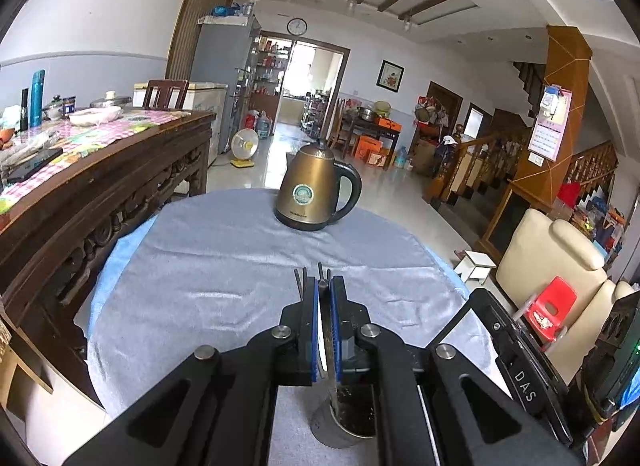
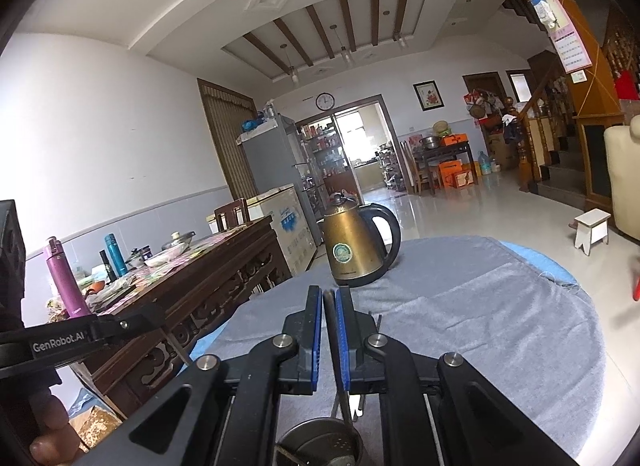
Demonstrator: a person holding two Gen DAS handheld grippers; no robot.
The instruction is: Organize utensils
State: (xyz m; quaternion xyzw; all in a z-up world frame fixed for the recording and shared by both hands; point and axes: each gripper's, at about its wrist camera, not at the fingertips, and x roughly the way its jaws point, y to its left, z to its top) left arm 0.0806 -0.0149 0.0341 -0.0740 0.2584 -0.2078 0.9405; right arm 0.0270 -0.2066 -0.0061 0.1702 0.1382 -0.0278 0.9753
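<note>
A: Grey cloth point(image 1: 224, 266) covers the round table, with a light blue layer point(image 1: 120, 262) showing at its edge. What sits on it?

B: A bronze-coloured metal electric kettle with a black handle point(image 1: 316, 193) stands upright at the far side, well apart from both grippers. Close in, under the jaws, there is a small perforated steel utensil cup point(image 1: 346, 422).

A: What is the left gripper point(image 1: 325, 286) doing?

B: Its blue-padded fingers point(image 1: 316, 326) are clamped on a thin metal utensil point(image 1: 329, 342). The piece runs down between the pads, tilted slightly, and its lower end reaches into the steel cup right below the gripper. I cannot tell what kind of utensil it is. Just left of the fingertips, thin dark tips point(image 1: 298, 282) stick up; they look like more utensils, but I cannot say for sure.

A: And the right gripper point(image 2: 329, 296)?

B: In the right wrist view, a narrow gap stands between its blue pads point(image 2: 316, 330). A dark slim utensil handle point(image 2: 330, 322) sits in that gap, and below the jaws slim metal pieces point(image 2: 348, 406) go down toward the cup point(image 2: 320, 444). Whether the pads press on the handle I cannot tell.

A: Anything else nearby?

B: A dark carved wooden table point(image 2: 208, 278) stands beside the round one, crowded with bottles and dishes, among them a pink flask point(image 2: 66, 282). A person's fingers point(image 2: 50, 430) show at the lower left of the right view, around the black frame of the other gripper.
</note>
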